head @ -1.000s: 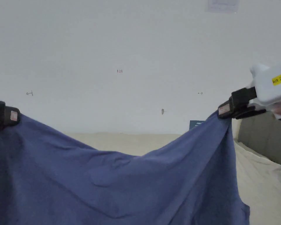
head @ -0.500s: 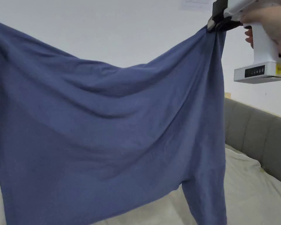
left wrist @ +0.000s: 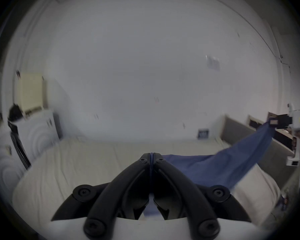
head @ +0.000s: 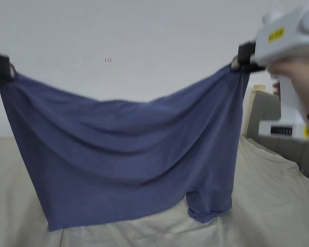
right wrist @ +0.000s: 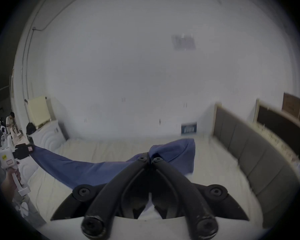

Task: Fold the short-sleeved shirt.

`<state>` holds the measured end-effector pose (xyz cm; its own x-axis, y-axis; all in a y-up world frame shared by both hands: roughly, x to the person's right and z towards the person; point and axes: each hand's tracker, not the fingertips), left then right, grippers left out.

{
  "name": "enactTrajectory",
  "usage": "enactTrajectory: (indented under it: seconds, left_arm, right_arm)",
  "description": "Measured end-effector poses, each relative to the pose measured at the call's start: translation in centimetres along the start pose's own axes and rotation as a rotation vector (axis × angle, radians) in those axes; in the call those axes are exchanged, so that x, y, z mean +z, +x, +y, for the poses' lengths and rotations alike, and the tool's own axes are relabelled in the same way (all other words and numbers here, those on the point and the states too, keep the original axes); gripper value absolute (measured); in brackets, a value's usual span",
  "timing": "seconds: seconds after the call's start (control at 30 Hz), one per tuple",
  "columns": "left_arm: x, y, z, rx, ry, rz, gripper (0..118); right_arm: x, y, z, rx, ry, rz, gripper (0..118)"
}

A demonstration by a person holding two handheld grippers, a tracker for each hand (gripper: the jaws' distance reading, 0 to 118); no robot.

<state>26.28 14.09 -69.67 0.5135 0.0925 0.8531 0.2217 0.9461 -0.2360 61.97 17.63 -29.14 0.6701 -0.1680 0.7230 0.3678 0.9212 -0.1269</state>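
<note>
A blue short-sleeved shirt (head: 128,154) hangs spread in the air over the bed, held by two corners. My left gripper (head: 4,72) is shut on its left corner and my right gripper (head: 239,62) is shut on its right corner. The cloth sags between them, and its lower right end bunches on the sheet. In the left gripper view the jaws (left wrist: 151,155) pinch blue cloth (left wrist: 215,167), with the other gripper (left wrist: 274,122) far off to the right. In the right gripper view the jaws (right wrist: 149,155) clamp the shirt (right wrist: 87,169), and the other gripper (right wrist: 27,150) is off to the left.
A bed with a cream sheet (head: 273,199) lies below the shirt. A grey padded headboard (head: 263,112) stands at the right, a white wall (head: 134,38) behind. White furniture (right wrist: 48,138) stands by the bed's left side, and a person (right wrist: 10,120) is far off.
The shirt stays held in both grippers. Its upper edge rose high half a second ago and has come down again, and its lower right end now rests on the sheet.
</note>
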Motion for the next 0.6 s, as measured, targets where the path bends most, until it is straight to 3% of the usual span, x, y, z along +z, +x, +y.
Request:
enactTrajectory:
  seconds: [0.2, 0.3, 0.4, 0.6]
  left_arm:
    - [0.5, 0.6, -16.1, -0.023, -0.159, -0.084, 1]
    - [3.5, 1.2, -21.6, 0.025, -0.178, -0.137, 1]
    - [7.3, 2.2, -25.1, -0.017, -0.159, -0.144, 1]
    - [15.7, 1.7, -27.2, 0.068, -0.052, -0.087, 1]
  right_arm:
    - [-1.1, 3.3, -17.8, -0.123, -0.164, 0.045, 0]
    - [1.7, 3.3, -25.1, -0.079, -0.197, 0.054, 0]
    - [5.9, 3.7, -29.9, -0.094, -0.184, 0.082, 0]
    - [15.6, 3.2, -34.0, -0.123, -0.109, 0.100, 0]
